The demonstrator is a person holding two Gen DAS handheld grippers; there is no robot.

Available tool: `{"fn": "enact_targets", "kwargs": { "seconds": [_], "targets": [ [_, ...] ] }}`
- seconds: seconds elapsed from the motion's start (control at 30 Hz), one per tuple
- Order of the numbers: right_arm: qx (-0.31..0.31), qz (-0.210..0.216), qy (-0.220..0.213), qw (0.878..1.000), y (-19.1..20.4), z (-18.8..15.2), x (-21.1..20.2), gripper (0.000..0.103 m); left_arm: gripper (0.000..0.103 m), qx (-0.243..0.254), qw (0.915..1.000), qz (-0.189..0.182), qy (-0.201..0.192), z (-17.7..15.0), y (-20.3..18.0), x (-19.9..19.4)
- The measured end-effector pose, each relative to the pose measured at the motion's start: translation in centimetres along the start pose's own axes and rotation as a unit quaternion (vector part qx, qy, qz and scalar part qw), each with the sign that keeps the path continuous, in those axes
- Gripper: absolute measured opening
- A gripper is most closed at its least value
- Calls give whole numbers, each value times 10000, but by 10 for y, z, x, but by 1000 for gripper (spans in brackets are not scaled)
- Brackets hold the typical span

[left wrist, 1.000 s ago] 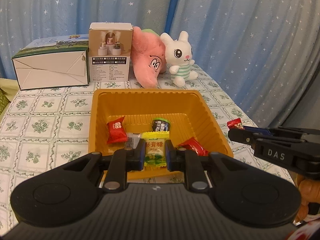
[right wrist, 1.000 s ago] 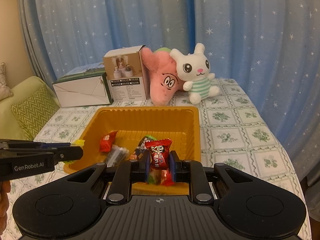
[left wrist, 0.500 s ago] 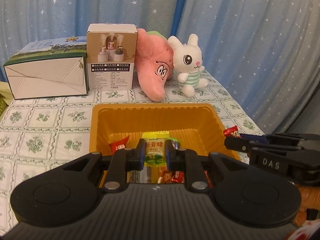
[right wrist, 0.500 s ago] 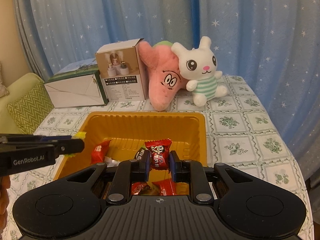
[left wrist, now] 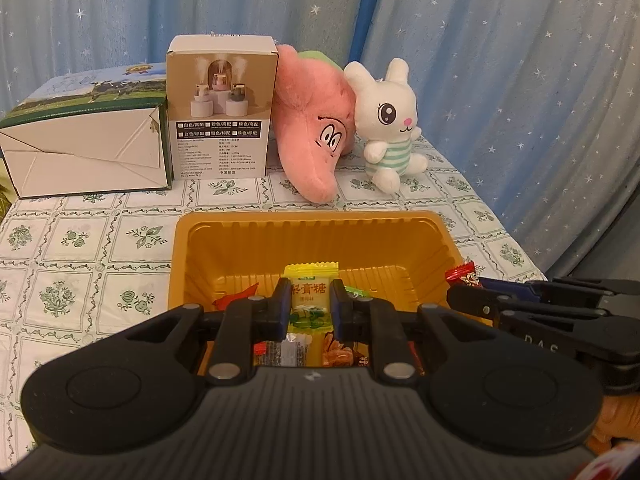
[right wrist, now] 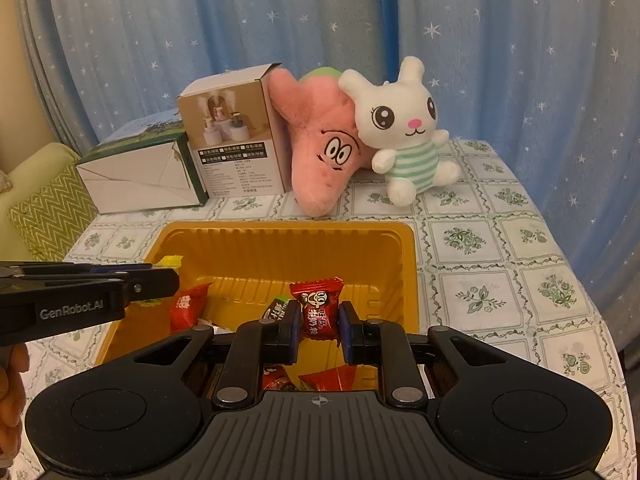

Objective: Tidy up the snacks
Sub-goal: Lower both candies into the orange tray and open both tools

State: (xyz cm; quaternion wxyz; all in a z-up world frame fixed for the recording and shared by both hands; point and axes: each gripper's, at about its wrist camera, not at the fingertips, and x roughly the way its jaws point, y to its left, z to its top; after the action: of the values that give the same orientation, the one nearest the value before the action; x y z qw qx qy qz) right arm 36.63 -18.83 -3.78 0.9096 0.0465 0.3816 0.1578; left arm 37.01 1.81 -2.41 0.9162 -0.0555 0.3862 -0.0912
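a: what does the left gripper (left wrist: 310, 306) have?
b: it is closed on a yellow candy (left wrist: 310, 292), a packet with green print. the packet stands upright between the two fingers, its crimped top edge above them. it hangs over the inside of the orange tray (left wrist: 304, 224).

a: and the right gripper (right wrist: 319, 326)?
b: also closed, on a red candy (right wrist: 317, 308). this one is upright too, pinched at its middle, and it is over the tray, nearer the right wall.

a: where is the tray?
b: on the table with the green-flower cloth (left wrist: 76, 264), in front of both grippers. some other candies (right wrist: 188, 307) lie on its bottom (red ones mostly, and one dark wrapper that i cannot read well).

a: what stands behind the tray?
b: at the far edge, from left to right: a white and green carton (left wrist: 84, 148) lying on its side, a tall box (left wrist: 222, 108) with a picture of bottles, a pink plush (left wrist: 316, 128) leaning on that box, and a white rabbit plush (left wrist: 390, 120) touching the pink one. behind them hangs a blue curtain (left wrist: 500, 60) with small stars.

a: do the two grippers touch?
b: no, they are side by side, apart, both pointing down into the tray.
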Motion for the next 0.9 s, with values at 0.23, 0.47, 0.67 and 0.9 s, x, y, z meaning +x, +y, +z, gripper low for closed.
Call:
{"fn": "enact_targets", "kwargs": {
  "seconds": [0.23,0.47,0.67,0.9],
  "targets": [
    [41,6,-1,10000,-2,-1,-2,20,33,-50,10000,36,-8,1,3,3],
    [100,31,38,9999,-4,-1,-2,20,48,-44,9999,160,-9,-5,9,-6],
    [102,83,11,9999,2,2,-3,20,55,-1,9997,229,-12,-8,10,-11],
    [171,187,-52,9997,5,9,-2,20,68,29,9996,286,-14,-12,11,-15]
  ]
}}
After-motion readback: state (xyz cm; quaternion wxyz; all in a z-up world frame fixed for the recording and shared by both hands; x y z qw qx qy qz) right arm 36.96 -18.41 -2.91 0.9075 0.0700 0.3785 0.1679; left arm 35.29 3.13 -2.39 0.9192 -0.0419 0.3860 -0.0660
